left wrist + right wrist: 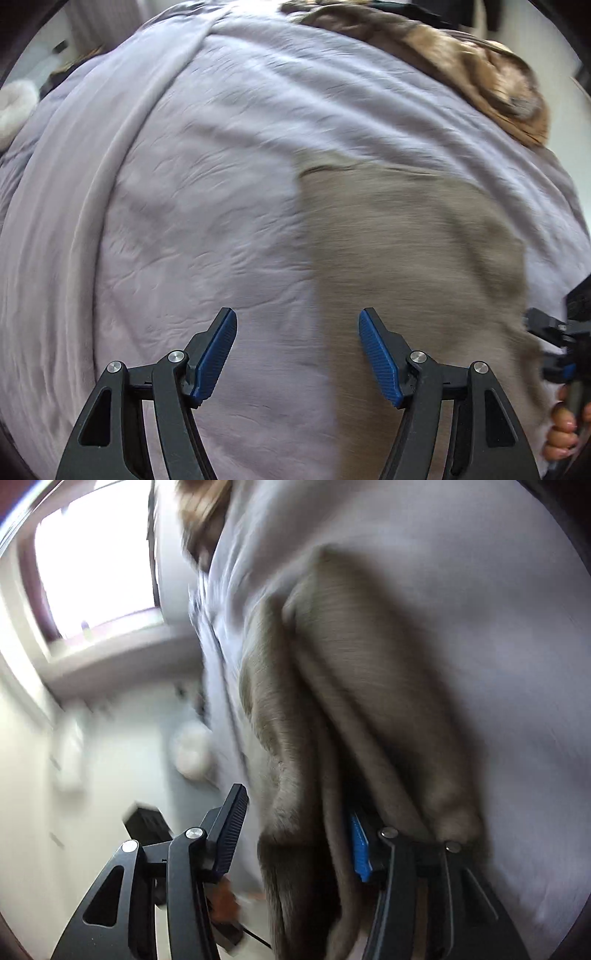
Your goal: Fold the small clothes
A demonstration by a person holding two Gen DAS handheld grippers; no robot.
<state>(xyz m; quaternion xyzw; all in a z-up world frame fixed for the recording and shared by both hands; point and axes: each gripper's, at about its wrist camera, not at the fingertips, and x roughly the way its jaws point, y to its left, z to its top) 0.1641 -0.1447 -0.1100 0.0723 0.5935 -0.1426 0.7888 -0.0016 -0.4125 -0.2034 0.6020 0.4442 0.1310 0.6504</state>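
Lavender bedsheet (192, 206) all over the bed, wrinkled and bunched into a long ridge on the left, and that's basically our whole work surface. Our left gripper (297, 354) is pointing steeply down at it with the jaws spread wide and nothing between them, just bare sheet under the blue pads (216, 358). Sitting on the sheet right of centre is the garment (406, 251), a taupe ribbed piece lying mostly flat, its near part running under our right-hand finger in that view. Up at the far right there's a brown furry throw (476, 70), well apart from the garment. At the right edge we can see the right gripper (554, 332) and a hand (561, 432) around its handle, right beside the garment's edge. From the right wrist view it's all pretty blurry, but the garment (354, 686) is draped in folds over one finger, with cloth hanging down between the jaws; they're parted and the left pad (232, 830) isn't touching the fabric, so no pinch. Window (96, 561) in the background, plus a white round thing (192, 753) we can't make out
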